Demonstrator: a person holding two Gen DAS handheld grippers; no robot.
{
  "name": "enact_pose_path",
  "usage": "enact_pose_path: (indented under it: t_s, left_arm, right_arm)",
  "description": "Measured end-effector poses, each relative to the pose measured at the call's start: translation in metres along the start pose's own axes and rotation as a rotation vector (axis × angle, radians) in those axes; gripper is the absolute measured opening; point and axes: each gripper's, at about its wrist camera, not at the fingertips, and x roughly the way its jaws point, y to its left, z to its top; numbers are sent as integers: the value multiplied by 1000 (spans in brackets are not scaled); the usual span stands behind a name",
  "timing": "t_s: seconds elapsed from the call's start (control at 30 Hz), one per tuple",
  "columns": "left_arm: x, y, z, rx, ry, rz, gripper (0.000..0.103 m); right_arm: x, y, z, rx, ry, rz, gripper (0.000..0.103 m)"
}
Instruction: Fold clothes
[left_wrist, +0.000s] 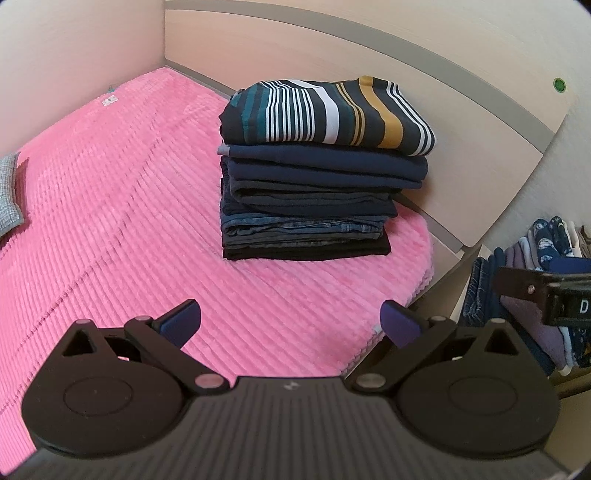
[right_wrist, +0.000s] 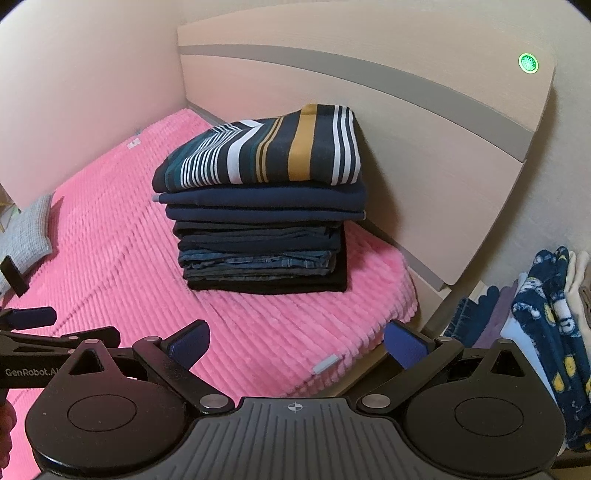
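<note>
Left gripper (left_wrist: 290, 319) with blue-padded black fingers spread wide apart, holding nothing, hovering over a ribbed pink plush bedspread (left_wrist: 110, 229). Ahead, a neat stack of folded dark clothes (left_wrist: 310, 206) sitting on the bedspread near the pale wooden headboard (left_wrist: 424, 66), topped by a navy shirt with white, teal and mustard stripes (left_wrist: 328, 110). At far left, a grey checked pillow edge (left_wrist: 9, 199). At right, part of the right gripper (left_wrist: 546, 291) poking in before hanging patterned garments (left_wrist: 546, 240).

We saw a pink ribbed blanket (left_wrist: 110, 206), a pale wooden headboard (right_wrist: 406, 122) behind it, a grey cushion (right_wrist: 29, 232) at the blanket's left edge, a green light (right_wrist: 528, 63) on the headboard's top corner.
</note>
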Motion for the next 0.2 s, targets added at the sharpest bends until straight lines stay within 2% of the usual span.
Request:
enact_pose_path:
  t_s: [0.2]
  left_arm:
    - [-1,-6,-1,26,-12,3,102]
  right_arm:
    - [0,-2,1,2,-2,-3,103]
